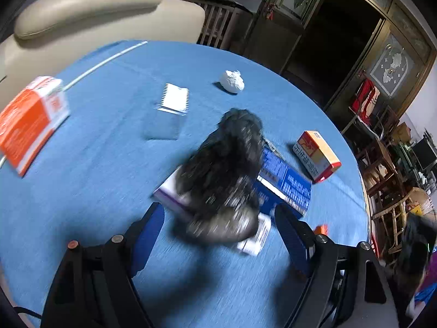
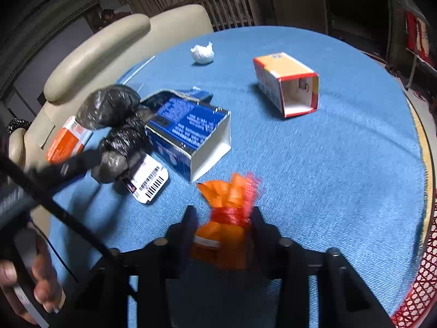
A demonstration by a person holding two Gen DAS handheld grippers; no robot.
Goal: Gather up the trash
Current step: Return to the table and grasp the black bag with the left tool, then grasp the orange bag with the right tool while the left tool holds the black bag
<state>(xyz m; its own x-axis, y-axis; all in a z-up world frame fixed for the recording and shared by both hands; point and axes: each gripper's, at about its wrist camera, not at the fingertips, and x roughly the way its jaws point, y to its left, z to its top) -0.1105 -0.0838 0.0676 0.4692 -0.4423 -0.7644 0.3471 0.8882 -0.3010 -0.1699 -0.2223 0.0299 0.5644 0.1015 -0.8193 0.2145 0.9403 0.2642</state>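
Observation:
In the left wrist view a crumpled black plastic bag [image 1: 224, 164] lies on the blue-clothed table [image 1: 82, 177], over a purple-and-white box [image 1: 169, 194]. My left gripper [image 1: 218, 209] stands open around its near end, with gaps at both pads. In the right wrist view my right gripper [image 2: 223, 211] is shut on an orange packet [image 2: 226, 218], just above the cloth. The same view shows a left gripper finger [image 2: 79, 162] beside the black bag [image 2: 117, 136]. Also on the table: a white paper ball [image 1: 232, 82] [image 2: 202, 53], an open blue box [image 2: 188, 134] and an open orange-and-red box [image 2: 286, 82].
An orange-and-white box [image 1: 30, 120] lies at the table's left, a clear packet with a white top [image 1: 172, 104] mid-table, and a white barcoded card [image 2: 148, 181] by the bag. A beige armchair [image 1: 95, 8] stands behind. A red mesh basket [image 2: 418, 295] sits off the right edge.

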